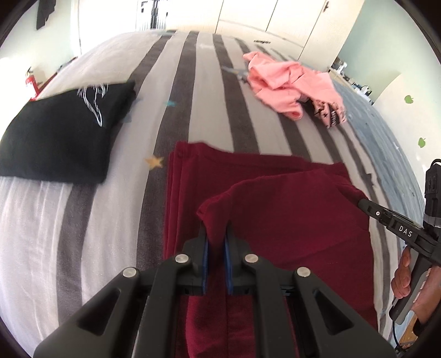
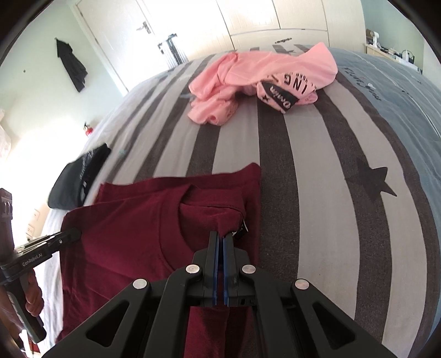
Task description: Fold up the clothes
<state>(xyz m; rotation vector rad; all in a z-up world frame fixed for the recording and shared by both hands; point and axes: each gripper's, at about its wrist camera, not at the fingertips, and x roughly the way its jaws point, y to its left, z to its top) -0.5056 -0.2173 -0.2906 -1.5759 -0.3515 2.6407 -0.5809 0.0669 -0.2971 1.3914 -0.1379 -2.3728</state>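
Note:
A maroon shirt (image 1: 275,209) lies partly folded on the striped bed (image 1: 209,110), and shows in the right wrist view (image 2: 132,228) too. My left gripper (image 1: 215,231) is shut on the shirt's near left corner and lifts it over the lower layers. My right gripper (image 2: 220,236) is shut on the near right corner, by the black label (image 2: 242,230). The right gripper's tip (image 1: 366,205) shows in the left wrist view, pinching the shirt's right edge. The left gripper's tip (image 2: 73,235) shows at the shirt's left edge in the right wrist view.
A folded black shirt (image 1: 63,132) lies on the bed to the left. A crumpled pink shirt (image 2: 248,82) lies at the far side. White wardrobe doors (image 2: 275,19) stand behind the bed. A red fire extinguisher (image 1: 30,81) stands at the far left.

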